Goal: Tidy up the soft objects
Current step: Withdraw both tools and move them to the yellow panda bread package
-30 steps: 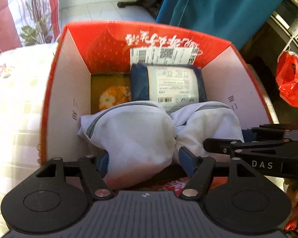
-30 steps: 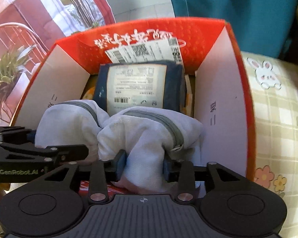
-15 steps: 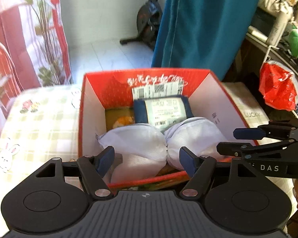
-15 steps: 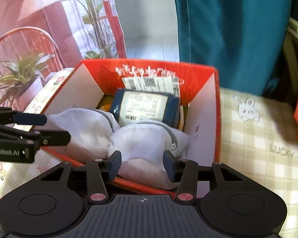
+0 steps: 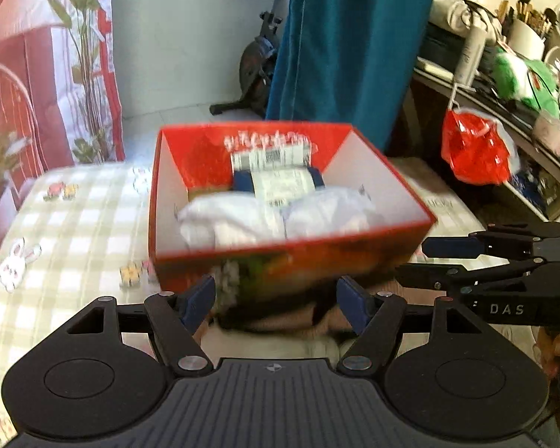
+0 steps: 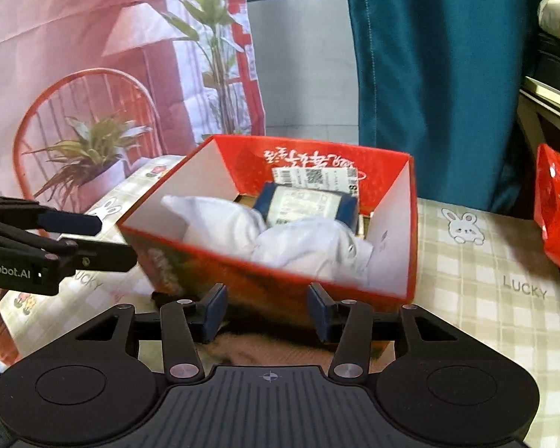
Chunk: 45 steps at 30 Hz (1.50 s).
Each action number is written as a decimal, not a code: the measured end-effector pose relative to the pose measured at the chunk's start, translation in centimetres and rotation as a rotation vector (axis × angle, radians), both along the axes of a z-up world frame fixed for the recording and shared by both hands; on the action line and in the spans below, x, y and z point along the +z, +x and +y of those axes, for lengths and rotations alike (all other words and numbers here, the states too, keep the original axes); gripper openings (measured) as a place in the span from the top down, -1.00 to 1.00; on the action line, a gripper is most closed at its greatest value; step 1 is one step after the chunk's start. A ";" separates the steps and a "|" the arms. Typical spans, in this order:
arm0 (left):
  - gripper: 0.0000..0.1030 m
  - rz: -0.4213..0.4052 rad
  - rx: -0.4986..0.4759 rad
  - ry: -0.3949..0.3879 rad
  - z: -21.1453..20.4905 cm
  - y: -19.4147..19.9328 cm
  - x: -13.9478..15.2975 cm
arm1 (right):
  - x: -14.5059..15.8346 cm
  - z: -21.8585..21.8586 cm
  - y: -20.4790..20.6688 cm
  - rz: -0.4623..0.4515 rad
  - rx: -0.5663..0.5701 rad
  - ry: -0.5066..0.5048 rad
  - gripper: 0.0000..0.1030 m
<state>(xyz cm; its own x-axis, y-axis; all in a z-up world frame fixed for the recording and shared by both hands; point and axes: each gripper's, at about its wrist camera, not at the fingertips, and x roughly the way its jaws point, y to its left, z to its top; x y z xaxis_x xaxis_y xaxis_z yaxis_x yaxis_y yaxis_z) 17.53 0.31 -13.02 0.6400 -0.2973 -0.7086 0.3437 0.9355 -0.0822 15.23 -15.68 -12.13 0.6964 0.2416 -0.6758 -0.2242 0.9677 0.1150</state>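
The white bag (image 5: 276, 216) lies inside the red box (image 5: 388, 183), at the near end of it, on the checked cloth (image 5: 74, 224). The bag is a soft lump pinched in the middle, so it looks like two puffs side by side. Its long way runs across the box, from the left wall to the right wall, not toward the far end. Behind it, further in, a blue packet (image 5: 280, 183) with a white label leans against the far wall. Both grippers are outside the box, in front of its near wall and a bit lower in the views, so the bag lies ahead of them and past that wall. The left gripper (image 5: 276, 304) has its jaws wide apart with nothing between them. The right gripper (image 6: 267, 311) has its jaws apart too, not as wide, and they have just been opening; nothing is between them. In the right view the left gripper (image 6: 93, 239) pokes in from the side, near the box's left corner. The left puff sits more in line with the left gripper, and the right puff with the right one, so neither hand looks clearly nearer to the whole bag. I think the bag is now put away, and any new reach for it would have to go up over the near wall first
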 end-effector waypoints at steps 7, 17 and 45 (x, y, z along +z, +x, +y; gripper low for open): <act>-0.33 0.091 -0.033 -0.024 1.7 -2.3 -3.8 | -3.3 0.6 -3.6 0.047 -0.006 0.045 0.12; -0.30 0.222 -0.042 -0.047 1.9 -2.9 -9.5 | -8.2 0.9 -7.0 0.182 -0.006 0.065 0.12; 0.02 0.379 -0.072 -0.174 -0.6 -3.2 -13.4 | -10.3 2.2 -7.7 0.284 0.062 0.035 -0.07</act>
